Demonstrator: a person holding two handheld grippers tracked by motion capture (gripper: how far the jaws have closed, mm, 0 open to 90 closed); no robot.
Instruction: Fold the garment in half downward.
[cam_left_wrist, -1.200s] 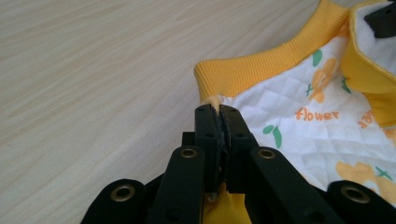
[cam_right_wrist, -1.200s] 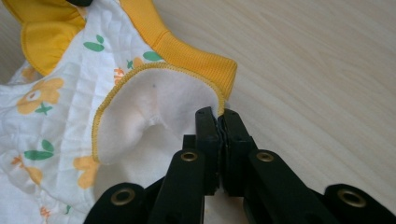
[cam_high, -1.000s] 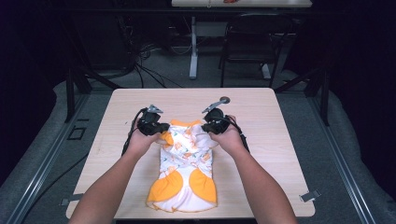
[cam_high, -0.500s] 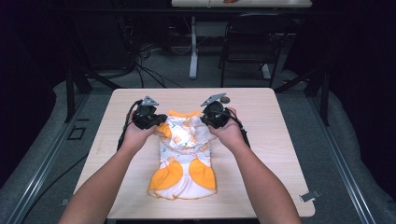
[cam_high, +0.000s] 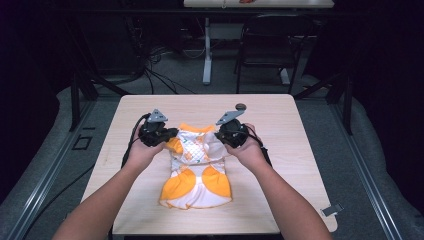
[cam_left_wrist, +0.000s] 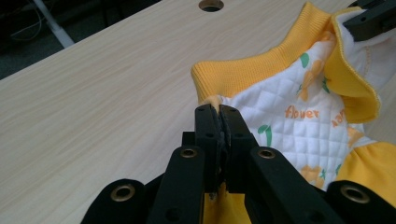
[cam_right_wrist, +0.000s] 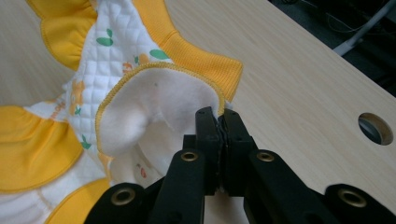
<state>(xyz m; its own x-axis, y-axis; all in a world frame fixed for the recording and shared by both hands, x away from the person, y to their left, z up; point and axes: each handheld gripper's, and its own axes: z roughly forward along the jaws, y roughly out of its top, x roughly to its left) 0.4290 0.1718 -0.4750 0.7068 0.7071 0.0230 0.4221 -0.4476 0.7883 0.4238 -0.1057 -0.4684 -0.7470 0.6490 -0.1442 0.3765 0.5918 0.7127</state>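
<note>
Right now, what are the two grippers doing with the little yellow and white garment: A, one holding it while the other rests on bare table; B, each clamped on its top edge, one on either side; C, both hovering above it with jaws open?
B: the left gripper and right gripper each have jaws shut on the garment at its top edge.

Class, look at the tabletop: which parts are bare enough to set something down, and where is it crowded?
Bare wood lies along the table right edge, the left edge, and the far strip near the hole. The middle is crowded by the garment, left tool and right tool.
</note>
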